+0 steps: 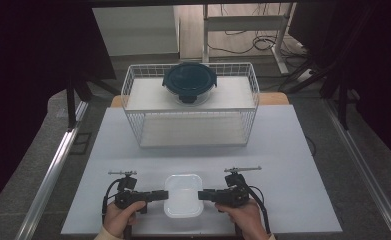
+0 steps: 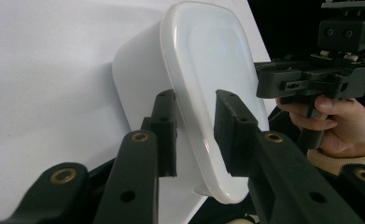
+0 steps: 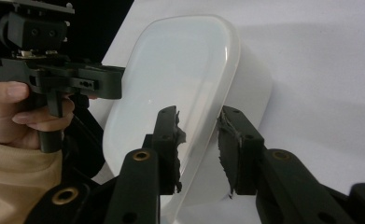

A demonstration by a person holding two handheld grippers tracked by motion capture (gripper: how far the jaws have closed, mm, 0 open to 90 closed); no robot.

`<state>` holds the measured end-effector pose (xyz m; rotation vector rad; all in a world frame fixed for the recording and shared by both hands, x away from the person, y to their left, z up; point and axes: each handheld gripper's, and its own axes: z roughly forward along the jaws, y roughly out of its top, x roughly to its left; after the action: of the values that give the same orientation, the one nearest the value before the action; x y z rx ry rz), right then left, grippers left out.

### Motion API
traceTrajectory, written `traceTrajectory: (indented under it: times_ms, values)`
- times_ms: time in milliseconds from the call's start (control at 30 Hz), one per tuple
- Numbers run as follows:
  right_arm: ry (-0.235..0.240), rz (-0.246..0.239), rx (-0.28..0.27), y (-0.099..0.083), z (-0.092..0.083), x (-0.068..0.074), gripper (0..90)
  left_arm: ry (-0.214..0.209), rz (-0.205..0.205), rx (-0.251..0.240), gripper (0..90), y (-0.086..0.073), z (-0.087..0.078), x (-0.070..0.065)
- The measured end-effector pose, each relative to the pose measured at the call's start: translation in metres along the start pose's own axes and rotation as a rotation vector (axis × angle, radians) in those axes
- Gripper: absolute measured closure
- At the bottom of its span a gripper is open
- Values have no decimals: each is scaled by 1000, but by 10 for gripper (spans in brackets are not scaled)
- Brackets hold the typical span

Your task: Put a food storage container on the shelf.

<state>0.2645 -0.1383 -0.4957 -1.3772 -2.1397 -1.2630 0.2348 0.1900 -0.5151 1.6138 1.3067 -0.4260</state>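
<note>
The white rounded-square plastic container with its lid on sits on the white worktop at the near edge, between the two hands. The left gripper stands at its left side and the right gripper at its right side. In the left gripper view the jaws straddle the lid rim, and in the right gripper view it is the same; the pads look close to the plastic, but I cannot tell if they already press on it.

I judge the container light and stiff, with a smooth, glossy lid that can slip (the torn pad on the right gripper may grip less well). The rim on both opposite sides seems the best place to hold, with even pressure.

Farther back stands a white wire basket holding a dark round lidded bowl.
</note>
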Motion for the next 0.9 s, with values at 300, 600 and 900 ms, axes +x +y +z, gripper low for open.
traceTrajectory:
  times_ms: [300, 600, 900]
  values:
    - [39, 1, -20, -1, -13, 4, 794, -26, 33, -21, 795, 0, -10, -7]
    - [40, -38, -37, 0, -19, 11, 802, -24, 68, -31, 798, 0, -14, -16]
    - [46, -86, -52, 4, -26, 16, 801, -14, 107, -50, 800, 2, -19, -27]
